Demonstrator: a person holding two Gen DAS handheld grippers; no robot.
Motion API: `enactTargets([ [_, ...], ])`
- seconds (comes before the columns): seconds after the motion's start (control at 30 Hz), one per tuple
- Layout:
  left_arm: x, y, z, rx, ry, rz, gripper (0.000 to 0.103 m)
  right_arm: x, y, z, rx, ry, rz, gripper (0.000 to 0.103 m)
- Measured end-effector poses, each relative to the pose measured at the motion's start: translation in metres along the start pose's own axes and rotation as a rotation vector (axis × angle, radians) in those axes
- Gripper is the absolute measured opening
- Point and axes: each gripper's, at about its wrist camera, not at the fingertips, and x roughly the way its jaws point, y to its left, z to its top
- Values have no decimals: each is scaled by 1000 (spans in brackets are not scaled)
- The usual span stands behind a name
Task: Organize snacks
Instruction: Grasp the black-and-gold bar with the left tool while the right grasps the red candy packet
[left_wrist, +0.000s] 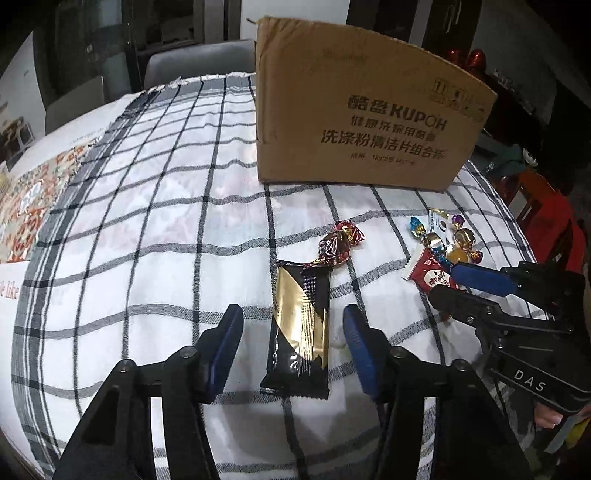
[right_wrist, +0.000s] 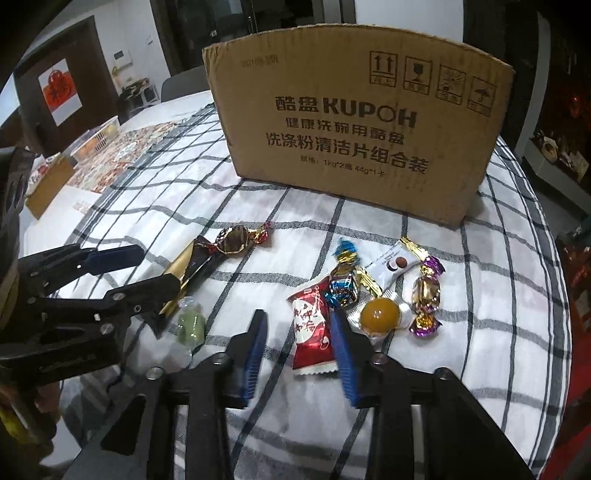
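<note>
Tabletop: carried a checked cloth; every snack lay on it, toward the near edge.
Cardboard box: stood upright toward the far edge, well behind the snacks; its opening faced up and could not be seen into, so a high wall stood between any lifted snack and the inside.
Black-and-gold bar: lay lengthwise between the jaws of the left gripper. The jaws stood part open on either side, pads clear of the wrapper, holding nothing. Risk: the glossy film looked slippery, so the bar might squirt out or buckle; the maroon foil sweet touched its far end and could be dragged along.
Red sachet: lay at the near edge of the sweet cluster, between the jaws of the right gripper. The jaws were narrowed but gripped nothing that I could see. Risk: the right pad sat close to the blue-foil sweet and the orange round sweet, so closing might pinch or scatter them.
Green wrapped sweet: lay between the two grippers and might be knocked aside.
</note>
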Motion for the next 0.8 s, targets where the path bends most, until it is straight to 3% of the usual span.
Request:
enactTargets([
  [0.4,24,-3,5,15,45,30,52,12,2,4,-25,10,-25,32],
  [0.5,24,-4,5,25,42,43,42,13,0,3,-22,14,-40,24],
  [0.57,23,-6,5,31,42,31,32,13,-3,3,-8,13,-31,24],
  [0.8,14,-8,3,27,28,25,32,-1,-1,0,2,-18,-22,23],
])
